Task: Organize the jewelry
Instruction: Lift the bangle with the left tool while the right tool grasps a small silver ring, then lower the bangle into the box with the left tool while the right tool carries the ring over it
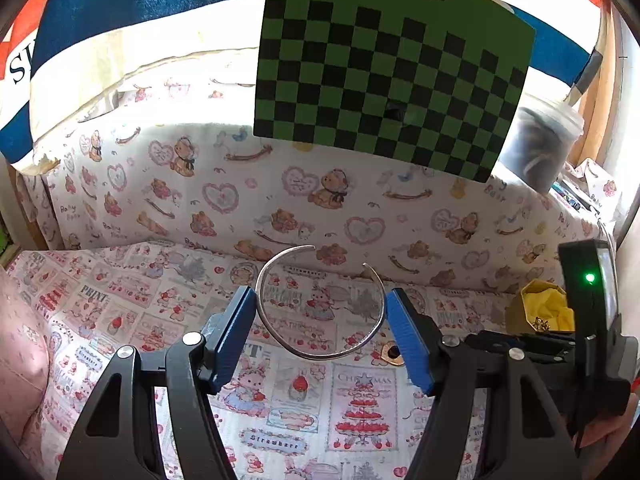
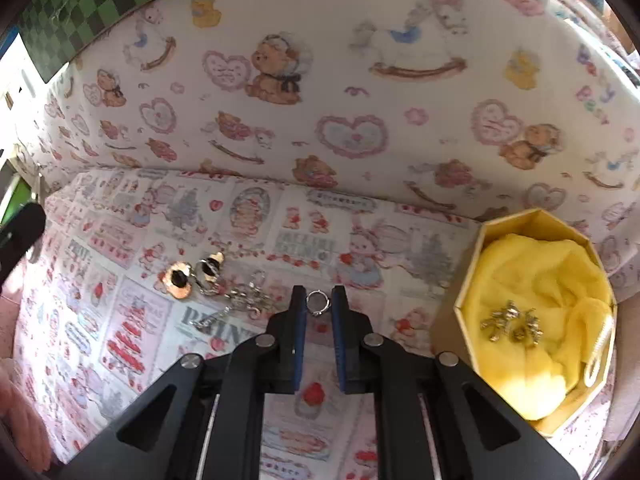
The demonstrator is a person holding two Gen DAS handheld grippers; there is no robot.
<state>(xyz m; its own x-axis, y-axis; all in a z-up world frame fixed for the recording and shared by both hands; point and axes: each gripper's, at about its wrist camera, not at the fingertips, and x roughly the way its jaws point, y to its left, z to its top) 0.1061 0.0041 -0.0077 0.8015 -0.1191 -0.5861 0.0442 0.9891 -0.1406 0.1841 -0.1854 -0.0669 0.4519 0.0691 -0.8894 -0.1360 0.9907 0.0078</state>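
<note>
My left gripper [image 1: 320, 294] is shut on a thin silver open bangle [image 1: 324, 357], held above the patterned cloth with its gap facing away. In the right wrist view, my right gripper [image 2: 319, 300] points down at the cloth, with its blue pads closed against a small silver ring [image 2: 316, 312] at the fingertips. To the ring's left lie two gold earrings with dark stones [image 2: 180, 278] and a tangle of silver chain pieces [image 2: 248, 300]. On the right stands an octagonal gold box [image 2: 466, 280] lined with yellow cloth, with small silver pieces [image 2: 512, 322] inside.
A padded wall in teddy-bear print [image 2: 320, 100] closes off the back of the cloth. A green and black checkered board [image 1: 384, 80] leans above it. A clear plastic jar [image 1: 540, 148] stands at the back right. The right gripper's body [image 1: 592, 320] is at the left view's right edge.
</note>
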